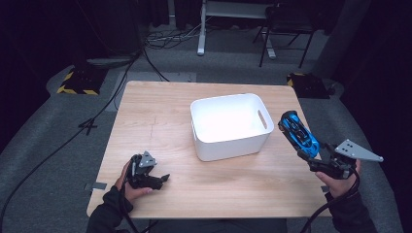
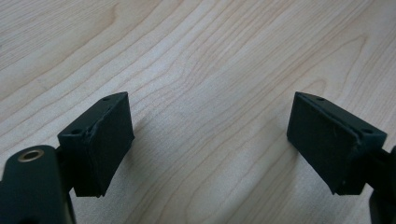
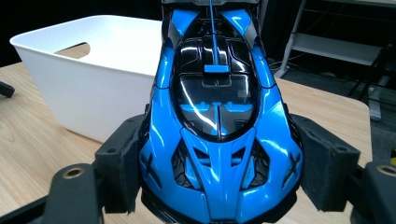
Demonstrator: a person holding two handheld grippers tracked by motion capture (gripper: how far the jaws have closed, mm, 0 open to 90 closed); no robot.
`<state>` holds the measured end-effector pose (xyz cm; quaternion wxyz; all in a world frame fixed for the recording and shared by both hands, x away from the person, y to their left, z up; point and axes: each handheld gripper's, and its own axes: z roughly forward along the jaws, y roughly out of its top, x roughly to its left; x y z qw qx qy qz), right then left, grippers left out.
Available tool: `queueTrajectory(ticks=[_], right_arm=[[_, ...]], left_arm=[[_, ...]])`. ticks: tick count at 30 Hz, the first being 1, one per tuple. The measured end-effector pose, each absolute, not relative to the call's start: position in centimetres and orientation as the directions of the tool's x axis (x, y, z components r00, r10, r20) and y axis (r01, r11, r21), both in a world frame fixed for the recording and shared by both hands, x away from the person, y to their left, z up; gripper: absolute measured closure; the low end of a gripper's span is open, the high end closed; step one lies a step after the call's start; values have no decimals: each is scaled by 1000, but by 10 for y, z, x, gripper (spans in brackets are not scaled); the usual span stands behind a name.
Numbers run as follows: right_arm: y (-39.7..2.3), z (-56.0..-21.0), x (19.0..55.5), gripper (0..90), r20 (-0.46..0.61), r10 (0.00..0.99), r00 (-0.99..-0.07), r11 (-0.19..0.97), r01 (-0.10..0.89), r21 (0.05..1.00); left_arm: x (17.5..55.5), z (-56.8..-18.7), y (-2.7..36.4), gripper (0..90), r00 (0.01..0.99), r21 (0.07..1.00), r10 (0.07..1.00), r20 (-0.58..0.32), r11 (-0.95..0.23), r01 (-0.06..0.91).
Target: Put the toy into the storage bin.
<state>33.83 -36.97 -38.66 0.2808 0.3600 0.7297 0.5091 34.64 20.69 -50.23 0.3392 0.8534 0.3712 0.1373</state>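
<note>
Item 1 — blue toy car (image 3: 217, 121): clamped nose-first in your right gripper (image 1: 318, 162), beside white bin (image 1: 228, 145). Likely light, rigid, glossy-slick — grip its flanks. Left gripper (image 1: 163, 178): released, holding nothing.

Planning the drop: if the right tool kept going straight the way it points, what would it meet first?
Probably the white bin. The right tool holds the blue toy car aimed toward its near wall, though depth is hard to judge.

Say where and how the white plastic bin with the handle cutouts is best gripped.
Probably grip the white plastic bin at its top rim beside the oval handle cutout, coming from above, one pad inside and one outside. The walls are thin and upright and the top is open, while the body looks far too wide for the tongs.
</note>
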Motion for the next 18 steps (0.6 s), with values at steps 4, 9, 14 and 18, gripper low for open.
queueTrajectory(ticks=[4, 9, 14, 18], right_arm=[[-365, -382, 342, 265, -38, 808, -588, 218, 239, 946], [-358, -376, 348, 265, -43, 801, -597, 220, 227, 949], [-352, -370, 355, 265, -52, 796, -602, 227, 219, 949], [-344, -365, 360, 265, -57, 792, -607, 236, 219, 947]], left_arm=[[346, -502, 207, 148, 686, 681, 727, -17, -494, 540], [346, -502, 207, 148, 687, 681, 727, -17, -494, 540], [346, -502, 207, 148, 684, 681, 729, -19, -491, 543], [346, -502, 207, 148, 684, 681, 729, -20, -491, 543]])
